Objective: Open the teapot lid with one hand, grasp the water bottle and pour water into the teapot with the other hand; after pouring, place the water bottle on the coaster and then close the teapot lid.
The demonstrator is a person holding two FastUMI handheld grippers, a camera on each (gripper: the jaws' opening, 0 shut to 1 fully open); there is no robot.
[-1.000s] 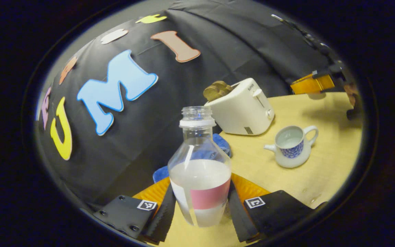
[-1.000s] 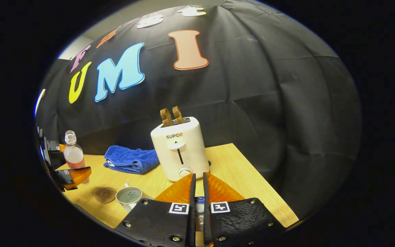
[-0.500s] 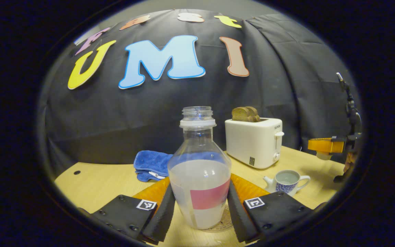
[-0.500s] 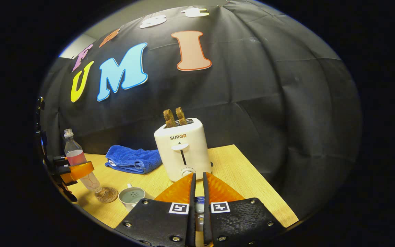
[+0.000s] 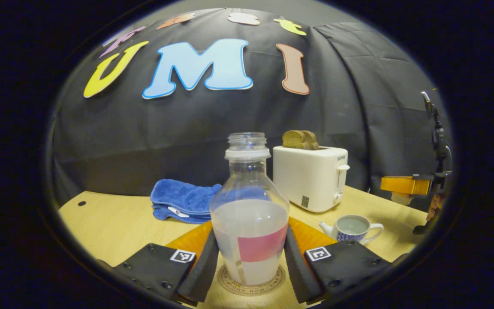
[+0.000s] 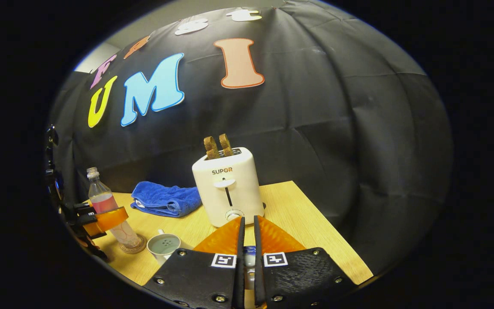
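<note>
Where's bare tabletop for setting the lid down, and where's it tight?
Free: the table right of the toaster, out to its edge; also left of the blue towel. Crowded: bottle on coaster, teapot and left gripper bunch together.

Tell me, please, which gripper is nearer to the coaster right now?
The left. The left gripper straddles the water bottle, which stands on the coaster. The right gripper is off beyond the teapot, pinching its lid.
</note>
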